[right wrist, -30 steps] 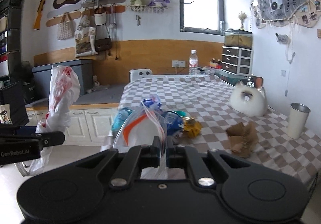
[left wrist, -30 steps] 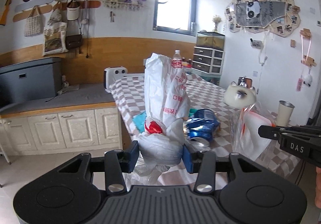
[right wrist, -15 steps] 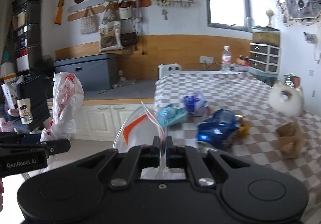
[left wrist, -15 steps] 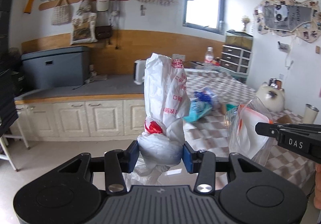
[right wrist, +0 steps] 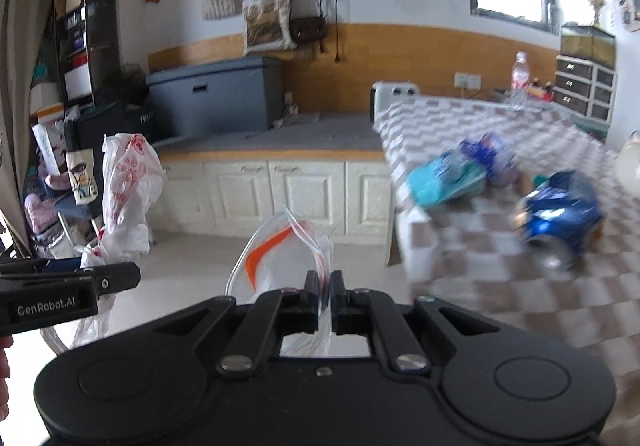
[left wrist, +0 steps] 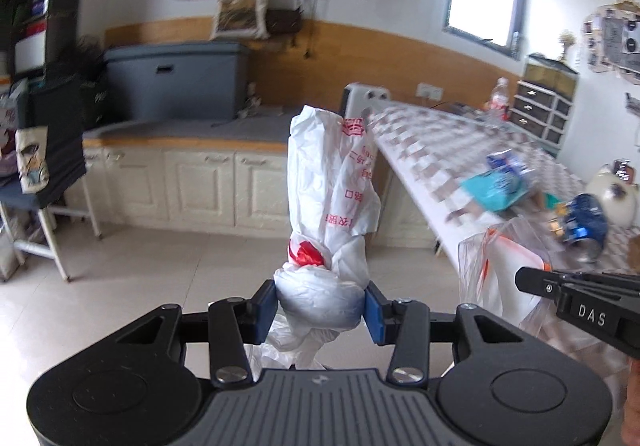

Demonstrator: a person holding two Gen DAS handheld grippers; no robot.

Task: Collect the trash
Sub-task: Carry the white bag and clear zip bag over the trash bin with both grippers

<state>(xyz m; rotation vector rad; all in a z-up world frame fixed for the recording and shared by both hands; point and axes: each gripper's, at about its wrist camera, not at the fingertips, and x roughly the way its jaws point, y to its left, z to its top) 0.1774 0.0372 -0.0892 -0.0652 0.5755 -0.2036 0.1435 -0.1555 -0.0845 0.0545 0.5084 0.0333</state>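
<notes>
White crinkled plastic, printed with red characters, fills the middle of the left wrist view: a knotted white plastic shopping bag (left wrist: pixel 332 206) stands upright, its bunched lower part clamped between the blue pads of the left tool (left wrist: pixel 321 306). In the right wrist view the same bag (right wrist: pixel 128 190) hangs at about nine o'clock, over the tiled floor (right wrist: pixel 192 278).

The right tool (right wrist: pixel 325 288) has its fingers pressed nearly together on the thin edge of a clear plastic zip bag with an orange stripe (right wrist: pixel 280 258), which rises from the grip toward twelve o'clock. From the left wrist that clear bag (left wrist: pixel 496 270) shows at three o'clock, just beside the near edge of the desk covered in a brown and white checked cloth (left wrist: pixel 440 134).

On the desk, at about two o'clock in the right wrist view, lie a crushed blue drink can (right wrist: pixel 560 214), a flat teal packet (right wrist: pixel 444 182) and a crumpled blue and white wrapper (right wrist: pixel 488 154), close together and blurred. A clear water bottle with a red label (right wrist: pixel 519 80) stands at the far end.
</notes>
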